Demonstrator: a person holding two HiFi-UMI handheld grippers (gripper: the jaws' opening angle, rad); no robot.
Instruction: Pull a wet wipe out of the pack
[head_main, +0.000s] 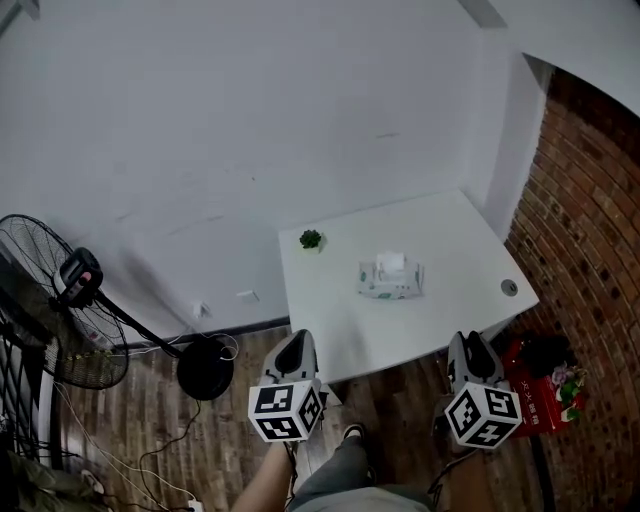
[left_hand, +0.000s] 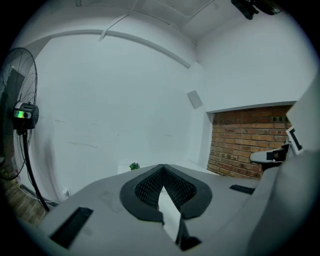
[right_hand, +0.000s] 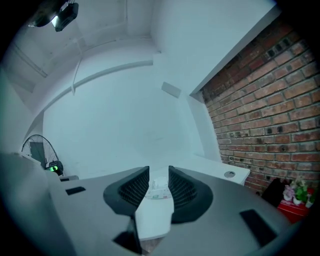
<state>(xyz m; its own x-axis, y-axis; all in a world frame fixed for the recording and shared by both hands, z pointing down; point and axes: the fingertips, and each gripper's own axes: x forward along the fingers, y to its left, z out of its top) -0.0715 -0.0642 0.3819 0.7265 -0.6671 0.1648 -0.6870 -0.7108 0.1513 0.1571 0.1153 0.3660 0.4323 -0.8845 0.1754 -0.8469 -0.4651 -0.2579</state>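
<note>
The wet wipe pack (head_main: 390, 278), white with green print and a wipe sticking up from its top, lies near the middle of the white table (head_main: 440, 235). Both grippers hang low at the table's near edge, well short of the pack. My left gripper (head_main: 293, 340) is shut, its tips meeting (left_hand: 162, 166) with nothing between them. My right gripper (head_main: 470, 342) is open and empty. In the right gripper view the pack (right_hand: 159, 190) shows far off through the gap between the jaws (right_hand: 158, 169).
A small potted plant (head_main: 311, 239) stands at the table's far left corner, and a round grommet (head_main: 509, 287) sits near its right edge. A standing fan (head_main: 60, 300) and cables are on the floor at left. A brick wall (head_main: 590, 250) and a red crate (head_main: 535, 395) are at right.
</note>
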